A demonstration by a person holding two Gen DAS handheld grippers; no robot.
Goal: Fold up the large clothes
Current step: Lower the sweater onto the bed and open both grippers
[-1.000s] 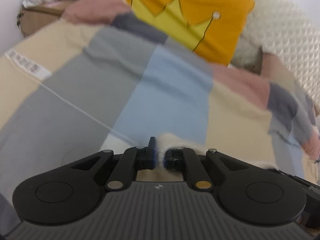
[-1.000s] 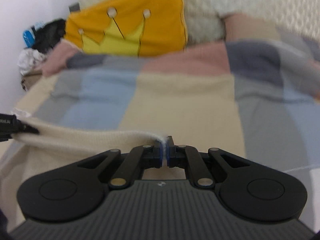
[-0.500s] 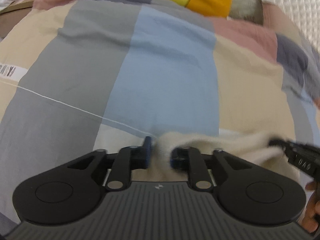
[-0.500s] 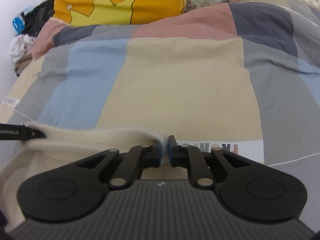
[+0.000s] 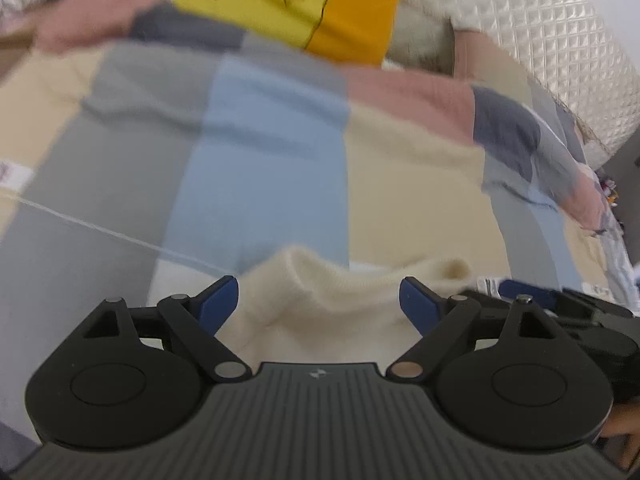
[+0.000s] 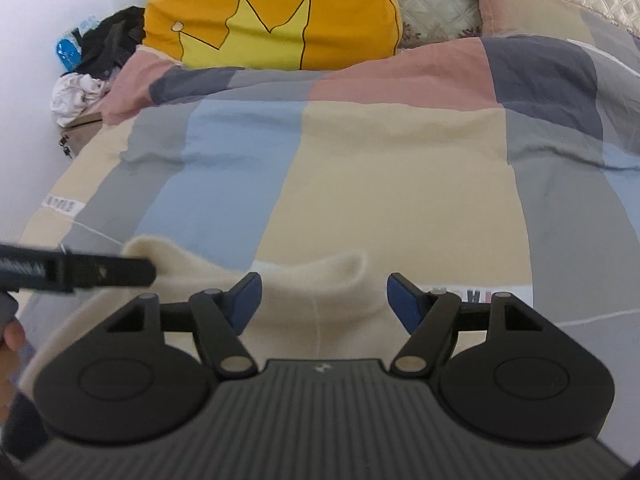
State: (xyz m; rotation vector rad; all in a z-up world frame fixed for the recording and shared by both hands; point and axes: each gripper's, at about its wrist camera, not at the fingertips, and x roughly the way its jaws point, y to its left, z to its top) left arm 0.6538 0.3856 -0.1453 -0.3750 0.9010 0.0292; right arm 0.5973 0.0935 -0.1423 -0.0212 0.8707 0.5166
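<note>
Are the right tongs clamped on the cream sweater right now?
No. The right tongs stand wide open, having just been opening, with the cream sweater lying loose between the blue pads.

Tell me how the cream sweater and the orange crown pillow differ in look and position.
The cream sweater is plain, fuzzy knit lying low at the near end of the bed; the orange crown pillow is smooth, bears a yellow crown and stands propped at the far end. Both rest on the patchwork duvet.
</note>
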